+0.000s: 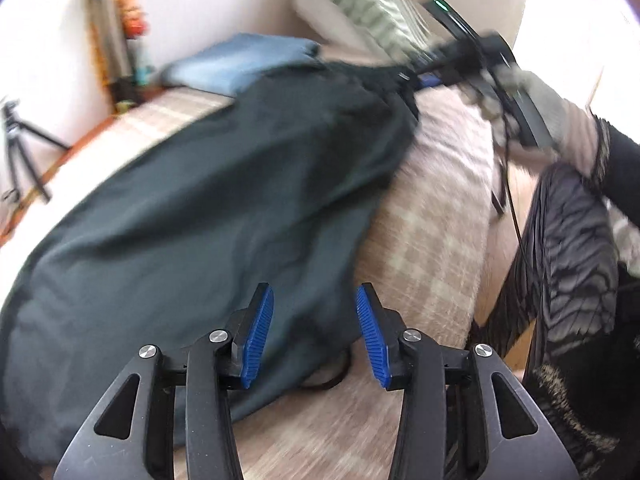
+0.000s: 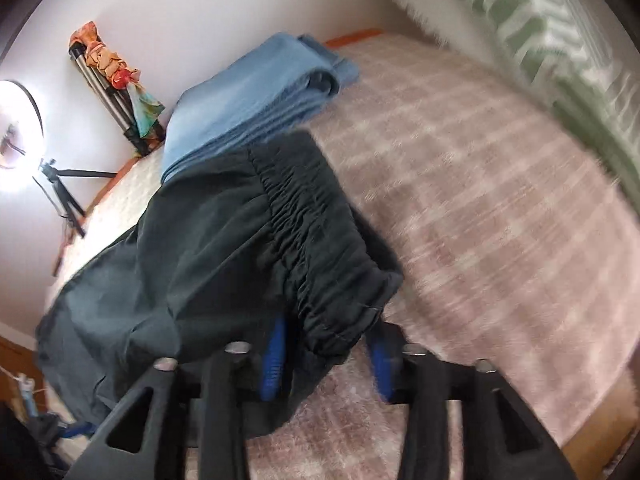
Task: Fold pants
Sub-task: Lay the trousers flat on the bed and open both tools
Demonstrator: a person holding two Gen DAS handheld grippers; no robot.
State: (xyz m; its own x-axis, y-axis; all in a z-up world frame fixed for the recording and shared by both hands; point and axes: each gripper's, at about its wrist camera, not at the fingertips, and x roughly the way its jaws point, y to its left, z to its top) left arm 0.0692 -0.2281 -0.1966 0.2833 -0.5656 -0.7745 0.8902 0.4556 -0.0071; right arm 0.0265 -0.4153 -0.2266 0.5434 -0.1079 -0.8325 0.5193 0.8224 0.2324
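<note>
the pants, dark and loose, lie spread across a pink checked blanket on the bed, running in the left wrist view from about 7 o'clock up to 1 o'clock. the left gripper hangs over their near edge with its jaws parted; the blue pads stand clear of each other, dark cloth shows in the gap beneath them, and neither pad presses on it. a thin cord loop of the pants peeks out on the blanket just under the gripper at 6 o'clock.

at 1 o'clock in that view the right gripper is at the far end of the pants, carried by a gloved hand. its own camera shows the gathered waistband draped down between its fingers, bunched in the gap; the picture is blurred and the cloth hides the pad faces, so i cannot tell if the jaws clamp it or just stand around it.

folded blue cloth lies on the bed beyond the pants at 11 o'clock, touching their far edge. a green striped pillow sits at 1 o'clock, and a tripod with a ring light stands by the wall at 9 o'clock
</note>
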